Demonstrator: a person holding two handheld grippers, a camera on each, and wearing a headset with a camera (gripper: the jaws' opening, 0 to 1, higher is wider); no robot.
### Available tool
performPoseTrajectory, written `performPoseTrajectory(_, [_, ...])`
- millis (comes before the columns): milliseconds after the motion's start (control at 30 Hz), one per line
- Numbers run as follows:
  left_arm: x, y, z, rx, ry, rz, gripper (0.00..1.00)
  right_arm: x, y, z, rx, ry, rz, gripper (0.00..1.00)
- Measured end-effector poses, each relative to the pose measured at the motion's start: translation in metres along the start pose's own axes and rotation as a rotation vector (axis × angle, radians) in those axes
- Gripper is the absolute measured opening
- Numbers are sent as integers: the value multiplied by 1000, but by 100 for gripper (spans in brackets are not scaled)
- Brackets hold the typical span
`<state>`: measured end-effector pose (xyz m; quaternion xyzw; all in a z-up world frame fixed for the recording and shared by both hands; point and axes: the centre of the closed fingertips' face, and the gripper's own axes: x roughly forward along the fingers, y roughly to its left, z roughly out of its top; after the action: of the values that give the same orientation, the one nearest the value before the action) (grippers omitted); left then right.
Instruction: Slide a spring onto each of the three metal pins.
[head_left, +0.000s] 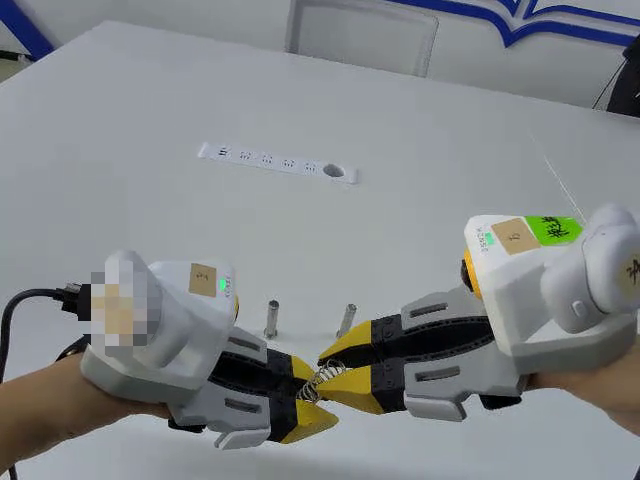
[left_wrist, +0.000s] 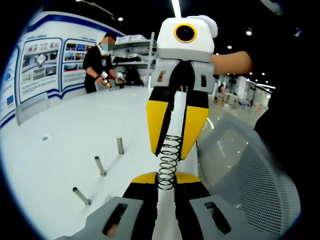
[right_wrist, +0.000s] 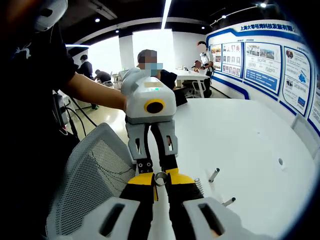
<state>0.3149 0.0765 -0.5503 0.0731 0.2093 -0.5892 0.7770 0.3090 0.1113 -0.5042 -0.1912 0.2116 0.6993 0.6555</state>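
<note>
A short steel spring (head_left: 322, 382) is stretched between my two grippers, low over the white table (head_left: 150, 230). My left gripper (head_left: 308, 402) is shut on one end and my right gripper (head_left: 331, 364) on the other. In the left gripper view the spring (left_wrist: 168, 162) runs from my own jaws (left_wrist: 165, 181) up into the right gripper's yellow tips. Two bare metal pins (head_left: 271, 318) (head_left: 346, 320) stand upright just beyond the tips. A third pin (left_wrist: 120, 145), farthest in that view, looks wrapped in a coil. In the right gripper view the spring (right_wrist: 161, 178) appears end-on.
A white power strip (head_left: 278, 163) lies farther back on the table. A grey mesh chair (left_wrist: 250, 170) sits close beside the table's near edge. A black cable (head_left: 25, 300) trails at the left. People stand in the background.
</note>
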Motion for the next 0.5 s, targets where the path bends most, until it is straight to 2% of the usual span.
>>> performPoseTrajectory(133, [-2, 3, 0, -20, -5, 7, 11, 2, -3, 2, -6, 0, -6, 11])
performPoseTrajectory(267, [-4, 8, 1, -5, -15, 19, 12, 2, -6, 4, -16, 4, -14, 11])
performPoseTrajectory(400, [-9, 14, 1, -13, -28, 41, 23, -1, -12, 11, -6, -22, -31, 11])
performPoseTrajectory(500, [-14, 19, -1, -16, -26, 65, 28, -5, -18, 13, -23, -10, -41, 11])
